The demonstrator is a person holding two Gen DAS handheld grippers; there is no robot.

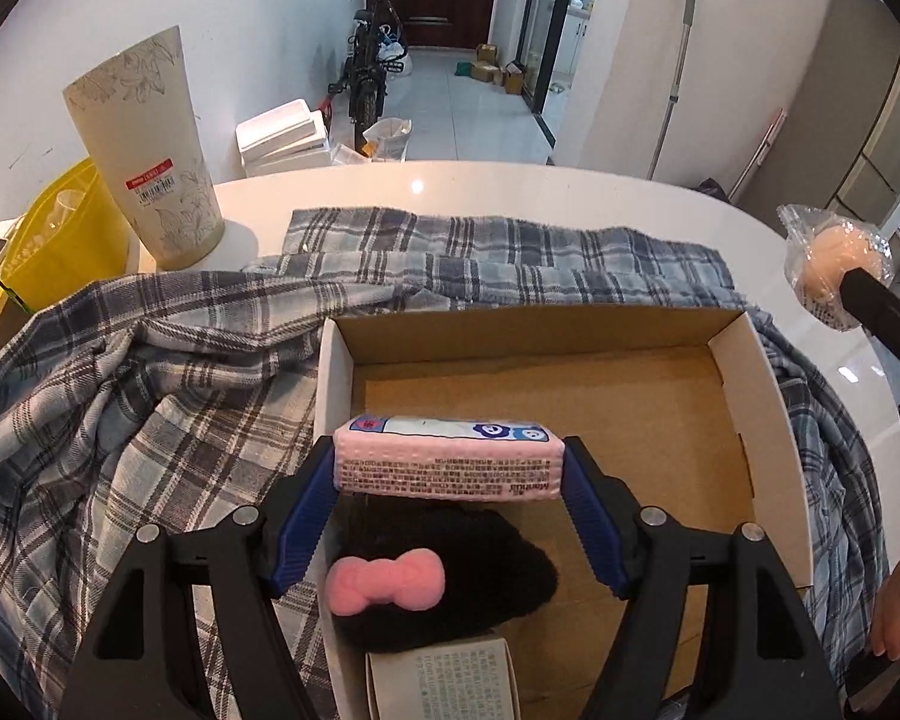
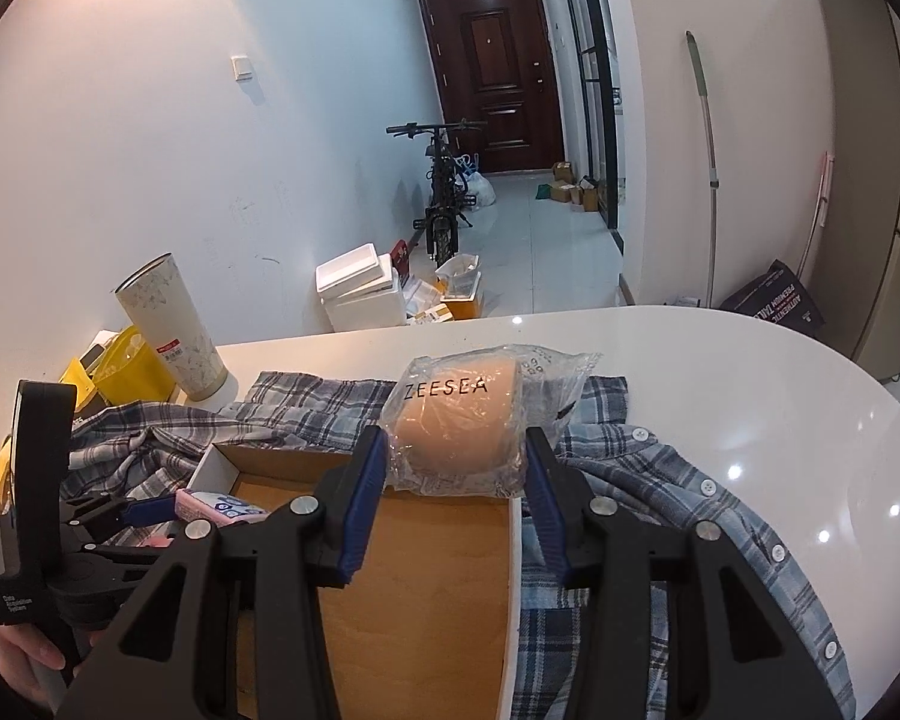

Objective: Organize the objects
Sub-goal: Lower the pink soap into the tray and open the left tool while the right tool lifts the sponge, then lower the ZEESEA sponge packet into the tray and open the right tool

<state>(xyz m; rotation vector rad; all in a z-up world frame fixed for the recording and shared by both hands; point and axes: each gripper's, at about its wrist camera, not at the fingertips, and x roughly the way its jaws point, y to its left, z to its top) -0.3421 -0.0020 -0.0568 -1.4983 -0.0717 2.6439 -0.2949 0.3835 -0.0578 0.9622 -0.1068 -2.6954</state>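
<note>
My left gripper (image 1: 450, 468) is shut on a pink tissue pack (image 1: 449, 457) and holds it above the open cardboard box (image 1: 750, 396). In the box lie a black plush item with a pink bow (image 1: 384, 587) and a small white carton (image 1: 444, 681). My right gripper (image 2: 456, 450) is shut on a beige sponge in a clear ZEESEA bag (image 2: 459, 420), held above the box's far right corner (image 2: 513, 516). That bag also shows at the right edge of the left wrist view (image 1: 834, 267). The left gripper shows in the right wrist view (image 2: 150, 510).
The box rests on a plaid shirt (image 1: 150, 396) spread over a white oval table (image 2: 750, 396). A tall cream floral cup (image 1: 150, 150) and a yellow bag (image 1: 60, 240) stand at the table's far left. A bicycle (image 2: 441, 198) and foam boxes (image 2: 360, 291) stand on the floor beyond.
</note>
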